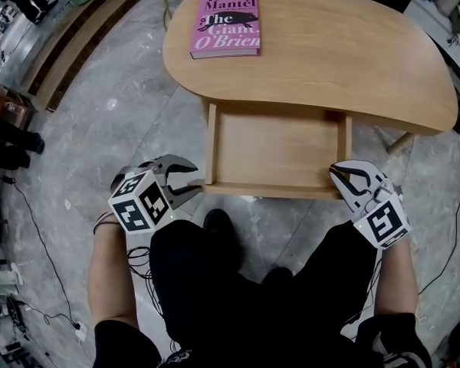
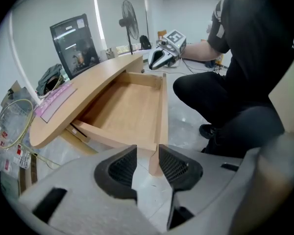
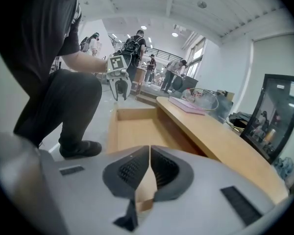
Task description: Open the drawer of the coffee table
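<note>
Drawer (image 1: 276,148) shallow, rectangular, pale wood, tabletop (image 1: 353,52) curved

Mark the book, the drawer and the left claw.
book (image 1: 225,25), head view, middle of its pink cover.
drawer (image 1: 276,148), head view, bare wooden bottom.
left claw (image 1: 197,179), head view, midway between its fingertips.

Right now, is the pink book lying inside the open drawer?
No, the head view shows the pink book on top of the coffee table, while the open drawer holds nothing.
</note>
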`<state>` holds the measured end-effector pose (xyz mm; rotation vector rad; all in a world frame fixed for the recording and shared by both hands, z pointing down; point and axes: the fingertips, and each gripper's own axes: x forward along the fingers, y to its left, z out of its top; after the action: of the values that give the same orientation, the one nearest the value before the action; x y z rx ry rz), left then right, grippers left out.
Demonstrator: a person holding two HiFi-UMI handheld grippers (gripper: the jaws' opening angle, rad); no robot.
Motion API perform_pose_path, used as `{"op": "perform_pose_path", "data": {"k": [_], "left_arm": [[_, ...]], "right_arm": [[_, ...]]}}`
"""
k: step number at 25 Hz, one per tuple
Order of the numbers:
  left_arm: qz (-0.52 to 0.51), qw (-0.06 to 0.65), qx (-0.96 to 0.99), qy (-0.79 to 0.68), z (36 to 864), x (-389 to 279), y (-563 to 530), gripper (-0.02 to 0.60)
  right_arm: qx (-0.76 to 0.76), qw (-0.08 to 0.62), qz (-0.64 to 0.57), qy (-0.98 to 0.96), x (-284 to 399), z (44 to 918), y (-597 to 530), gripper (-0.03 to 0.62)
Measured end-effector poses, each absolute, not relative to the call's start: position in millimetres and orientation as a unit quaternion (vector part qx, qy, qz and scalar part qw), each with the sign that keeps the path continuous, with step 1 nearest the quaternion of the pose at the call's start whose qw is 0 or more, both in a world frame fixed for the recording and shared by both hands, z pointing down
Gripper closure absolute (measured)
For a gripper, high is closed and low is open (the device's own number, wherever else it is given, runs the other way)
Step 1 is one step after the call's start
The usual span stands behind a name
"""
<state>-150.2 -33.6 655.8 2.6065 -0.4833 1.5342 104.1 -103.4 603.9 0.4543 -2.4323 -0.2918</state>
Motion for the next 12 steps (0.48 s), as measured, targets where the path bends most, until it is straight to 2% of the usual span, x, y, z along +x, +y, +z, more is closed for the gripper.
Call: {"op": "perform_pose_path", "data": {"k": [4, 9, 12], "left_arm": [[0.452, 0.025, 0.866, -0.210, 641, -146, -58, 0.436], [0.352, 0.015, 0.894, -0.277, 611, -130, -94, 0.441], [0.280, 0.030, 0.907, -0.313, 595, -127, -114, 0.482]], "right_arm": [[0.221, 0.293, -0.095, -0.925, 98, 599, -120, 0.588], [0.337, 0.197, -0.038, -0.920, 105, 569, -156, 0.589], [0.364, 0.187, -0.034, -0.912, 107, 573, -169, 0.589]]}}
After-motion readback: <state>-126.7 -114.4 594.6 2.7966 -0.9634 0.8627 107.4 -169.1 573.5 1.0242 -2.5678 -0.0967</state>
